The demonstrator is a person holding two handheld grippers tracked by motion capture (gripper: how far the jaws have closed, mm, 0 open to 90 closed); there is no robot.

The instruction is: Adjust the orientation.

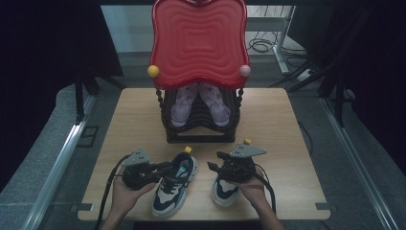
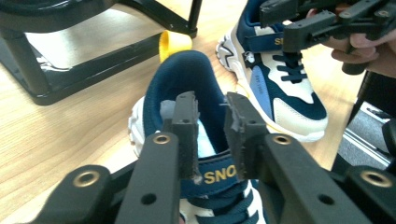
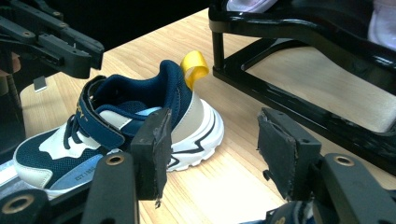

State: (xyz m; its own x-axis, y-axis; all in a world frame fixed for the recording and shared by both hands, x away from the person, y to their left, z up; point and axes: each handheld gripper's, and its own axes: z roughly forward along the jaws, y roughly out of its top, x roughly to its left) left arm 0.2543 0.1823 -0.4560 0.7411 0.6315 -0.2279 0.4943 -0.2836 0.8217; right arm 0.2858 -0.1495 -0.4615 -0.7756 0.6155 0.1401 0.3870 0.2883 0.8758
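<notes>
A light wooden table (image 1: pixel 287 143) stands on a grey floor (image 1: pixel 43 158). Dark curtains (image 1: pixel 43 43) hang at both sides. Cables (image 1: pixel 261 45) lie on the floor behind.

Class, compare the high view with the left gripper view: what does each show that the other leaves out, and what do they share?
High view alone: the red tray atop the black rack, the pink shoes on the rack's shelf, the whole table, and the person's left hand.

Left gripper view alone: the strap lettering on the left shoe, read between nearly closed jaws.

Both: the two navy and white shoes, the yellow heel loop, the rack's base, and the right gripper.
</notes>
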